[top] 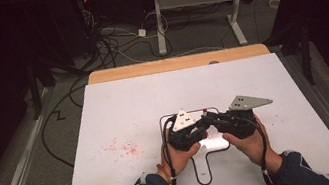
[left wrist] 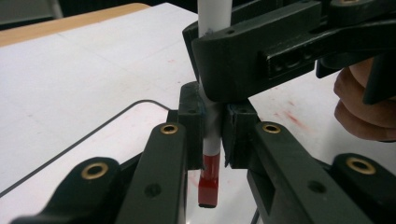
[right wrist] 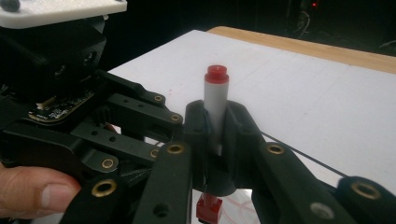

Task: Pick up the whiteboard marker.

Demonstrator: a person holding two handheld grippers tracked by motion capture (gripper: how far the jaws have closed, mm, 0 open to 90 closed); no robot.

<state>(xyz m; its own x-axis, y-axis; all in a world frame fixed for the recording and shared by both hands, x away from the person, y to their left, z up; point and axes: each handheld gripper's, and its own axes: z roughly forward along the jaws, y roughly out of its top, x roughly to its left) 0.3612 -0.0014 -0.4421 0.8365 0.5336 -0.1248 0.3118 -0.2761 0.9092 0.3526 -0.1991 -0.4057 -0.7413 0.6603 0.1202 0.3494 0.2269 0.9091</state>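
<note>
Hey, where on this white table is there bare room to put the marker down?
Free: the far stretch of the white sheet below the wooden edge, and its right side. The left has red specks. Crowded: the middle, where both grippers clamp the marker over the small whiteboard.

Light fell hard on the white board [top: 120, 110] from above, leaving the floor [top: 24, 176] and everything beyond the table nearly black. A bright glare patch showed on the board right under the two grippers, between the left gripper [top: 199, 128] and the right gripper [top: 211, 120]. In the left gripper view the marker [left wrist: 211, 158] sat fairly sharp, while the board behind the jaws was soft and washed out. In the right gripper view the thumb [right wrist: 35, 189] left of the jaws blurred, and the background beyond was dark and grainy.
</note>
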